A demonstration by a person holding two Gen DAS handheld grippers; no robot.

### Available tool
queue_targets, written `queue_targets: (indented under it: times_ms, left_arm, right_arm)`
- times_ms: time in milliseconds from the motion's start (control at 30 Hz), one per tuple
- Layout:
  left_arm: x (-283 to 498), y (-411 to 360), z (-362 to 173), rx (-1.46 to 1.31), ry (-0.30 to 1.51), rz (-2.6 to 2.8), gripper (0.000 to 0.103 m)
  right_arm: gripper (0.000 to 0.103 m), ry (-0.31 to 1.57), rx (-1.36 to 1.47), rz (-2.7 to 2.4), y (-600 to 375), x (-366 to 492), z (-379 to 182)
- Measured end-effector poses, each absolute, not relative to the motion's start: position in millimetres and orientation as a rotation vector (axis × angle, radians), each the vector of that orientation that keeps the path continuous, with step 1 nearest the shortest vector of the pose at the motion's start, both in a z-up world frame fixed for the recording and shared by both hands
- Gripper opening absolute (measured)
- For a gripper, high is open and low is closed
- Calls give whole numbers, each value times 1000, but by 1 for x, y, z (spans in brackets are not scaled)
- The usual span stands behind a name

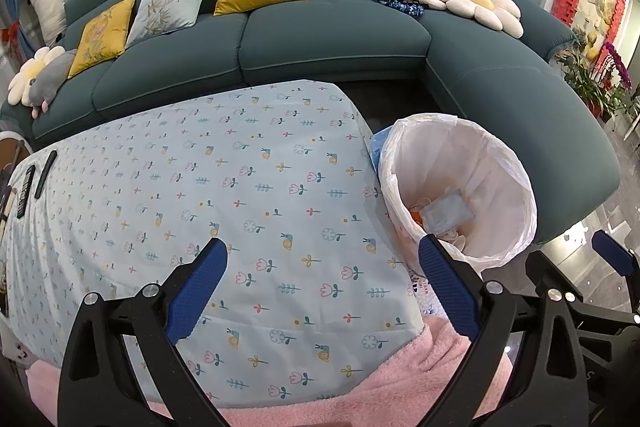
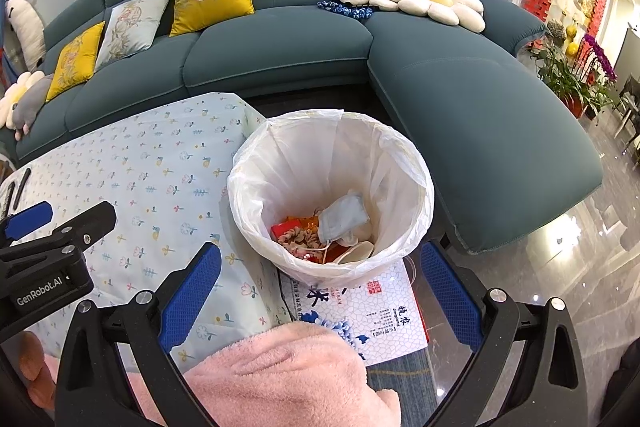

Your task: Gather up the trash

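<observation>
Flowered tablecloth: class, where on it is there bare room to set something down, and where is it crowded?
The tablecloth is bare from the remotes at its left edge across to the bin at its right corner. Crowded: that left edge, and inside the bin, with a face mask and wrappers.

Teal sofa (image 1: 332,39), cushions, perhaps remotes (image 1: 26,191)

A thin, translucent white plastic liner (image 2: 256,183) crinkles around the bin, holding a soft blue fabric mask (image 2: 344,217) and glossy printed wrappers (image 2: 298,237). Matt printed cotton cloth (image 1: 240,187) covers the tabletop; fluffy pink fleece (image 2: 280,375) lies beside a smooth paper bag (image 2: 360,315) (the floor (image 2: 580,259) is polished, reflective stone).
</observation>
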State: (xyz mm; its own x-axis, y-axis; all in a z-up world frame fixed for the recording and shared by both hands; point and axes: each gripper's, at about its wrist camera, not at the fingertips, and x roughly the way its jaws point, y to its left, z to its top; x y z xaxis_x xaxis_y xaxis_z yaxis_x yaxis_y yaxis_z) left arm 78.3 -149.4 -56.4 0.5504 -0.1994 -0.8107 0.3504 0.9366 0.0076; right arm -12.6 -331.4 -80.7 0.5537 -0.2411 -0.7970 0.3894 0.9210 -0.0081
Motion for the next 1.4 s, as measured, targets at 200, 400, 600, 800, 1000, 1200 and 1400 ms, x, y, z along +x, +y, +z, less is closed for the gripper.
queue_targets:
  times_ms: [200, 400, 600, 800, 1000, 1200, 1400]
  left_arm:
    - [78, -148, -58, 175, 936, -317, 91]
    - [77, -149, -59, 186, 934, -324, 91]
    - [75, -151, -60, 195, 932, -328, 91]
    - [75, -152, -60, 198, 934, -330, 91]
    - [74, -154, -61, 205, 934, -334, 91]
    - [74, -154, -61, 212, 933, -335, 91]
    - [74, -155, -62, 220, 935, -339, 91]
  right_arm:
    - [96, 912, 176, -374, -331, -13, -82]
    - [96, 917, 177, -375, -332, -14, -86]
    - [96, 919, 179, -376, -331, -15, -88]
    - [96, 918, 181, -378, -332, -16, -88]
    - [96, 920, 186, -378, -333, -16, -89]
    - [96, 921, 187, -380, -335, -17, -89]
    - [96, 919, 187, -380, -335, -16, -87]
